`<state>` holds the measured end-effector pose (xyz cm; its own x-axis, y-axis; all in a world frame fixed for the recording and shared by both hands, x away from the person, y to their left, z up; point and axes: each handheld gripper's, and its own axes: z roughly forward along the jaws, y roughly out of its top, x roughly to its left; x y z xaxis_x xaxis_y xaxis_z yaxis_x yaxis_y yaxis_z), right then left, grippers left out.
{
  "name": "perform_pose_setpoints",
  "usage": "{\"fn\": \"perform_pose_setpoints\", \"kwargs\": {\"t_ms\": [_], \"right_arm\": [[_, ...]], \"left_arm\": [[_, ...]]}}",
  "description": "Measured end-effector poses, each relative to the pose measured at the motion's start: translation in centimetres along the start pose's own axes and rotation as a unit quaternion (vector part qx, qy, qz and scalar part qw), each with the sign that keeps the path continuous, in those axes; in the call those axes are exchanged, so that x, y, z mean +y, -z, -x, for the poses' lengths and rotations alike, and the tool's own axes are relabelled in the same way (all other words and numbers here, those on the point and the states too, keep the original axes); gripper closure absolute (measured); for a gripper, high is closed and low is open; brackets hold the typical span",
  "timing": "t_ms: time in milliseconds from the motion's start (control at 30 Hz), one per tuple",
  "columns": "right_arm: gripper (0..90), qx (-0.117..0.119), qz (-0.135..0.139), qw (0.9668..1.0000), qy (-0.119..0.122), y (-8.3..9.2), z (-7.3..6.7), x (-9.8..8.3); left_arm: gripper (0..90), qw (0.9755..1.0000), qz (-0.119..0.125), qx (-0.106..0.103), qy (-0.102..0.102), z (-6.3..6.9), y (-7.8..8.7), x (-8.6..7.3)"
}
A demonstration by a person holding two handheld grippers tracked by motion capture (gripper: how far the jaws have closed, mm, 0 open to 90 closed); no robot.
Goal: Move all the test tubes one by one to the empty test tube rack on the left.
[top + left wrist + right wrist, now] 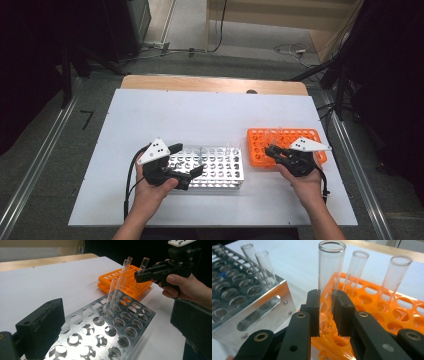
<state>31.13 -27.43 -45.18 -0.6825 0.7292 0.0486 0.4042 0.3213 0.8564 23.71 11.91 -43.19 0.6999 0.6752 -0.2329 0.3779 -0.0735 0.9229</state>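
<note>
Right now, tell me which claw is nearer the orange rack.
Right. The right claw is over the orange rack, shut on a glass tube standing in it. The left claw sits at the metal rack, apart from it.

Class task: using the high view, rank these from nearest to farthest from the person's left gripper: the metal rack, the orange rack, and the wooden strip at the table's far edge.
From the left gripper:
1. Metal rack, right beside it, under its jaws.
2. Orange rack, farther right, by the right gripper.
3. Wooden strip, along the far edge.
</note>
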Motion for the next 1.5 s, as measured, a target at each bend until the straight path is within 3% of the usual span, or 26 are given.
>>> {"fn": "perform_pose_setpoints", "kwargs": {"t_ms": [633,1100,1500], "right_arm": [[74.1,0.043,0.032,0.9985,0.015,2.0,-2.7,2.5],[74.1,0.099,0.047,0.9938,0.018,2.7,-5.1,3.7],[74.0,0.145,0.04,0.9877,0.044,2.5,-8.3,4.4]], "left_arm": [[0.0,1.0,0.005,0.002,-0.003,0.1,0.4,0.4],[0.0,0.9999,0.008,-0.006,-0.008,0.8,0.5,0.7],[0.0,0.9994,0.01,-0.026,-0.022,2.0,0.3,1.3]]}}
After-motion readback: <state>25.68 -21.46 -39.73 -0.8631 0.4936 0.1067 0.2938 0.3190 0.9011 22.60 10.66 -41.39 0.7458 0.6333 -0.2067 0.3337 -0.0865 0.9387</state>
